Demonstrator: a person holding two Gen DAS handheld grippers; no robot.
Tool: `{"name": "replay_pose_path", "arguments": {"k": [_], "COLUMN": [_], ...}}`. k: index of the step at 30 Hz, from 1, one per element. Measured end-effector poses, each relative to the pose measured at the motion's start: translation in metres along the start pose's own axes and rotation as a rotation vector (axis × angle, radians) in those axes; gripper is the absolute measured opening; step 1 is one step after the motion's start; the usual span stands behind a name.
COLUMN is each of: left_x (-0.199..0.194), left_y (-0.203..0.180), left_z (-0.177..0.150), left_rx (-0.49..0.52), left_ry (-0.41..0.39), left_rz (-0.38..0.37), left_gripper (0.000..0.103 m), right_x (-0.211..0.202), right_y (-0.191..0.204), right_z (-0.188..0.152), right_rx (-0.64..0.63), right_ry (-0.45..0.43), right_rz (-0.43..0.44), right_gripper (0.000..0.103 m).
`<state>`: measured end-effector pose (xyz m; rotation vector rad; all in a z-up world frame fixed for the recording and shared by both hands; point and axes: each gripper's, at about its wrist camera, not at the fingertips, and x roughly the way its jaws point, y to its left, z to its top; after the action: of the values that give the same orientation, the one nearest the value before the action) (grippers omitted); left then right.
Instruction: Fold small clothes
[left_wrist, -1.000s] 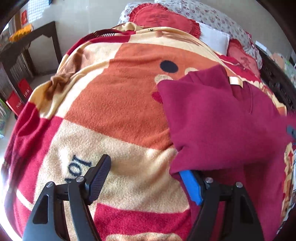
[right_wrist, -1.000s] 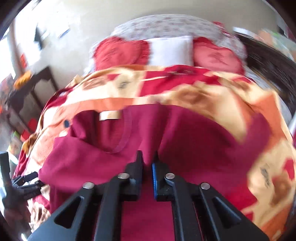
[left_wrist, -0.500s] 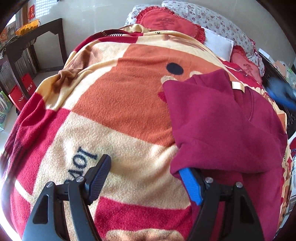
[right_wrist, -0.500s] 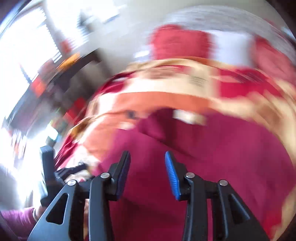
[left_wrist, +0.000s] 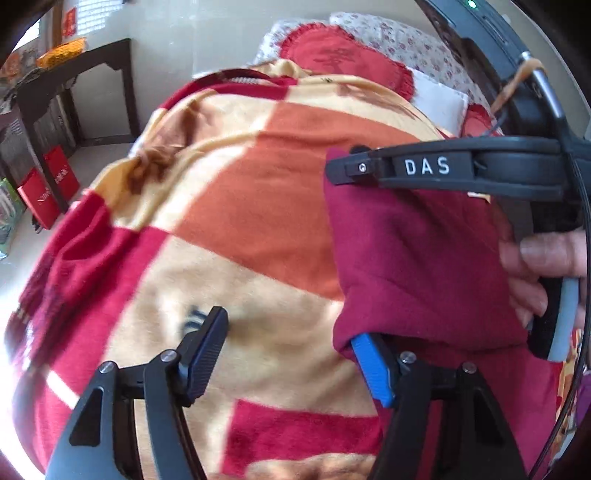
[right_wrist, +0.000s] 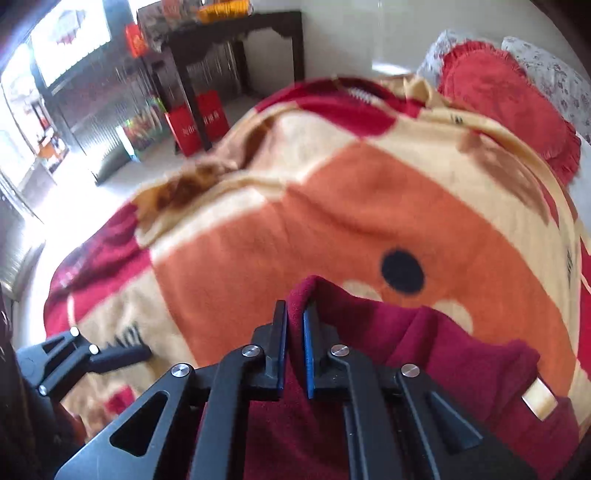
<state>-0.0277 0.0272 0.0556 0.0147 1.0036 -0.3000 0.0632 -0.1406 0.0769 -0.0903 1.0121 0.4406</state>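
A small maroon garment (left_wrist: 413, 266) lies partly folded on a bed blanket; it also shows in the right wrist view (right_wrist: 424, 350), with a cream neck label (right_wrist: 539, 398). My left gripper (left_wrist: 288, 350) is open, its jaws wide apart; the blue-padded right finger (left_wrist: 371, 365) lies under the garment's near left corner. My right gripper (right_wrist: 293, 332) is shut on the garment's far left corner. It shows from the side in the left wrist view (left_wrist: 351, 166). The left gripper shows in the right wrist view (right_wrist: 110, 354) at lower left.
The orange, cream and red blanket (left_wrist: 236, 206) covers the bed. Red cushions (left_wrist: 343, 62) and a white pillow (left_wrist: 436, 103) lie at the head. A dark side table (right_wrist: 236, 40) and red bags (right_wrist: 195, 122) stand on the floor to the left.
My right gripper swung left across the garment, opened on the way, and has now shut on its far left corner. The left gripper stayed open at the near corner.
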Motion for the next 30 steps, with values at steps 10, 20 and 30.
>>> {"name": "replay_pose_path", "arguments": {"k": [10,20,30], "left_x": [-0.007,-0.051,-0.01], "left_y": [0.016,0.001,-0.061], "left_z": [0.0,0.012,0.025], "left_rx": [-0.004,0.055,0.13], "left_ry": [0.053,-0.097,-0.035], "left_rz": [-0.015,0.035,0.027], "left_gripper": [0.074,0.075,0.079], "right_x": [-0.01,-0.145,-0.159], "right_y": [0.005,-0.105,-0.133], "right_z": [-0.015,-0.191,-0.208], "right_rx": [0.186,0.459,0.512], "right_ry": [-0.056,-0.057,-0.136], "right_rz": [0.08,-0.499,-0.508], "right_gripper": [0.016,0.029,0.0]}}
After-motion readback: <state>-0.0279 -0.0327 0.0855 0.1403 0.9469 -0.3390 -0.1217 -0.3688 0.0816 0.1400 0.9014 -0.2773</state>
